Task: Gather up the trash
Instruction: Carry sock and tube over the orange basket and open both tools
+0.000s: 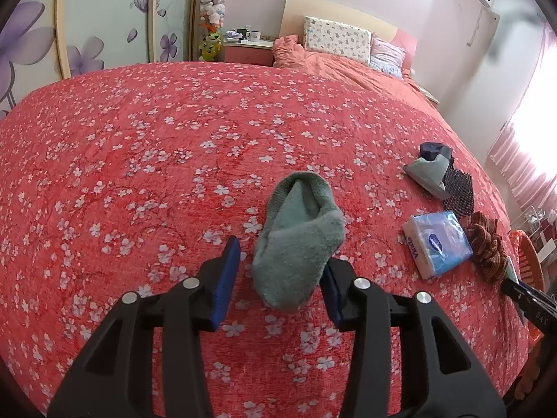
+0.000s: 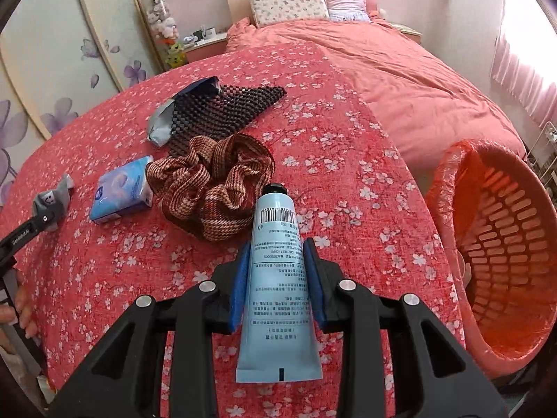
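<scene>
- The bed (image 1: pixel 174 146), spread with a red flowered cover, fills both views; only the right wrist view shows the orange basket (image 2: pixel 504 244) at the bed's right edge, lined with an orange bag (the left wrist view catches just a sliver of it).
- Only the left wrist view shows the green sock (image 1: pixel 299 237) close up, lying on the cover between the fingers of the left gripper (image 1: pixel 282 257); the left pad stands clear of it and the right one sits at its edge, so the jaws are apart, gripping nothing.
- The right gripper (image 2: pixel 276 254) is clamped on a pale blue tube (image 2: pixel 276 278), its black cap pointing away, held above the cover just left of the basket.
- Beyond the tube lie a brown woven scrunchie (image 2: pixel 212 188), a dark mesh mat (image 2: pixel 226 111), a blue tissue pack (image 2: pixel 122 191) and a grey pouch (image 2: pixel 163 122), all bunched together.
- At the right view's left edge appear the left gripper's arm and a person's fingers (image 2: pixel 24 306).
</scene>
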The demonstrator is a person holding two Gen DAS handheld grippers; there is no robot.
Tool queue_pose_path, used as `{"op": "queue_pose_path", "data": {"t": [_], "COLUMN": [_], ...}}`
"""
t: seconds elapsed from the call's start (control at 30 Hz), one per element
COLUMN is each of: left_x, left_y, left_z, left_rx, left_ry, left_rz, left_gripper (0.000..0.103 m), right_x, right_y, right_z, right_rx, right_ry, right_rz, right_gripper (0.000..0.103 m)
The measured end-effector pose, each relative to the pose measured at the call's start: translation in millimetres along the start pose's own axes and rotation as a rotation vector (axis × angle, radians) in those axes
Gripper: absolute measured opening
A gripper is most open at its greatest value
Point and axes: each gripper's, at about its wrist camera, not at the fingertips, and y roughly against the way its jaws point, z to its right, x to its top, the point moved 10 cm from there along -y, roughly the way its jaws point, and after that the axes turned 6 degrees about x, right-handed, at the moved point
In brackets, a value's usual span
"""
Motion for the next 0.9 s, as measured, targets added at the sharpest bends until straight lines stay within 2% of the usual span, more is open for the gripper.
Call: {"op": "queue_pose_path", "data": {"t": [0.2, 0.47, 0.63, 0.73, 0.8, 0.9], "left_x": [-0.4, -1.7, 3.6, 2.4, 3.4, 4.3], "left_y": [1.2, 5.7, 3.7, -3.4, -2.9, 2.3], "left_z": [3.4, 5.7, 14.4, 14.3, 15.3, 16.0], "left_rx": [0.015, 0.011, 0.028, 0.051, 0.047, 0.031], "left_ry": [-0.014, -0.009, -0.02, -0.016, -0.019, -0.016], "left_rz": [0.003, 0.008, 0.009, -0.012, -0.007, 0.007], "left_gripper": [0.057, 0.057, 0.056, 0.042, 0.026, 0.017], "right_x": [1.5, -3.8, -3.0, -3.8, -5.1, -5.9], "right_y": [0.0, 2.8, 4.2, 5.6, 6.8, 9.4], "right_z": [4.0, -0.4, 1.0, 0.9, 0.3, 1.9], "right_rx": [0.004, -0.058, -0.059, -0.067, -0.066, -0.05], "right_ry": [-0.011, 0.042, 0.038, 0.051, 0.057, 0.045], "right_rz": [0.013, 0.044, 0.051, 0.057, 0.061, 0.067], "right_gripper": [0.036, 0.035, 0.035, 0.03, 0.03, 0.029]}}
